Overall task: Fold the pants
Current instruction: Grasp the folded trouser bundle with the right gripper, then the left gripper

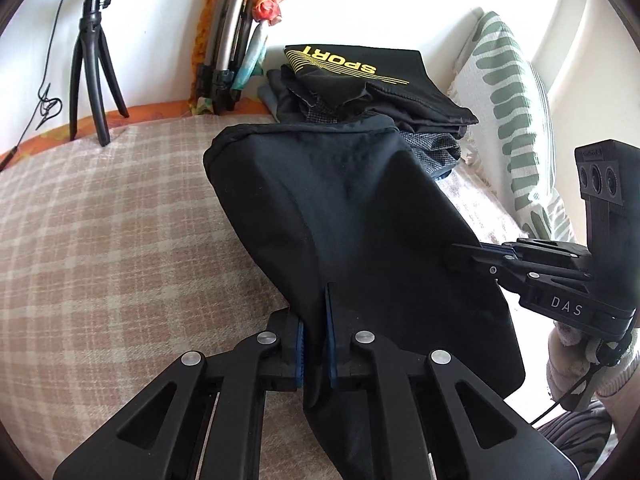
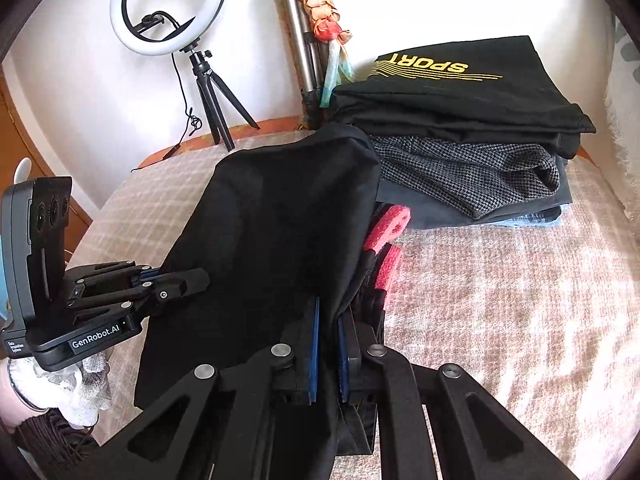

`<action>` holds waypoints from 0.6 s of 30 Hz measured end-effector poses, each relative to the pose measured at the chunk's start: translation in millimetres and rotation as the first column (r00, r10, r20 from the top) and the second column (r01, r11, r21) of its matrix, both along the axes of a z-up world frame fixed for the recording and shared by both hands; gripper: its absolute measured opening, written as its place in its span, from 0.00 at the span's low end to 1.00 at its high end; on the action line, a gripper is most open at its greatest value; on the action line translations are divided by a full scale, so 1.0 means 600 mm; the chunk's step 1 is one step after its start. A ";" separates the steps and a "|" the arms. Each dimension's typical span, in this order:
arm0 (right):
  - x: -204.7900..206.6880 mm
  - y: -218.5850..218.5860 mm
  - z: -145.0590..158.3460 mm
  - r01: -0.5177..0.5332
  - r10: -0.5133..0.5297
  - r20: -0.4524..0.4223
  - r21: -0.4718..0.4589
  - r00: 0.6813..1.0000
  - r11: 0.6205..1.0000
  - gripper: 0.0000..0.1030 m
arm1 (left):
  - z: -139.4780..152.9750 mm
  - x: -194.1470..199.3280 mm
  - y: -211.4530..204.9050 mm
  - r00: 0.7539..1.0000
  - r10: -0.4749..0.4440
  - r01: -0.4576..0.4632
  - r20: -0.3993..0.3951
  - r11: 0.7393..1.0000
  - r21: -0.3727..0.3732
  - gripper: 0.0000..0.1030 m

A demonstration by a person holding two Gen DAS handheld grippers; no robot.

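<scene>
Nearest, the left gripper (image 1: 314, 344) has its fingers clenched on a fold of the black pants (image 1: 340, 208) — cloth runs between the blue pads. The right gripper (image 2: 328, 356) likewise pinches the pants' other edge. Each gripper shows in the other's view, gripping the cloth from the side. The pants hang lifted between them, draped over the middle of the bed (image 1: 100, 220) with its checked blanket. Beyond, toward the bed's far edge, sits a stack of folded clothes (image 2: 460, 120) — a black "SPORT" garment on top. A ring light (image 2: 168, 8) on a tripod stands at the far left corner.
</scene>
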State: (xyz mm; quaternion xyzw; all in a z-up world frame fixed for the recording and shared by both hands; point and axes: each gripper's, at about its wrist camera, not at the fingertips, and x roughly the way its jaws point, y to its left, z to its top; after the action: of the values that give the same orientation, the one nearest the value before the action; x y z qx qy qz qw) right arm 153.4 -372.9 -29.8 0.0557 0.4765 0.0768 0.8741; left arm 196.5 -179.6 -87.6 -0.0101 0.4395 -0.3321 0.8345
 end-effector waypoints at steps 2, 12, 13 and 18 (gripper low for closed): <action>0.005 -0.005 -0.009 0.001 -0.001 -0.019 0.009 1.000 1.000 0.06 | -0.007 0.003 0.002 1.000 0.006 -0.006 -0.021 1.000 -0.003 0.07; 0.043 -0.053 -0.069 0.019 -0.009 -0.125 0.077 0.992 0.997 0.70 | -0.030 0.018 0.000 0.999 -0.001 0.002 -0.052 1.000 0.029 0.07; 0.045 -0.056 -0.076 0.019 -0.007 -0.129 0.097 0.992 0.995 0.70 | -0.031 0.018 0.000 0.999 -0.002 0.003 -0.053 1.000 0.030 0.07; 0.057 -0.043 -0.086 -0.011 0.035 -0.130 0.182 0.991 0.983 0.39 | -0.033 0.016 -0.003 0.999 0.006 -0.004 -0.045 0.999 0.043 0.07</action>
State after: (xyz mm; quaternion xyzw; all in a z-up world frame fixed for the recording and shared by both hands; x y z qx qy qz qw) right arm 187.4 -398.5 -81.2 0.1341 0.5252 0.1259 0.8308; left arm 206.2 -181.2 -107.3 -0.0007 0.4654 -0.3201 0.8252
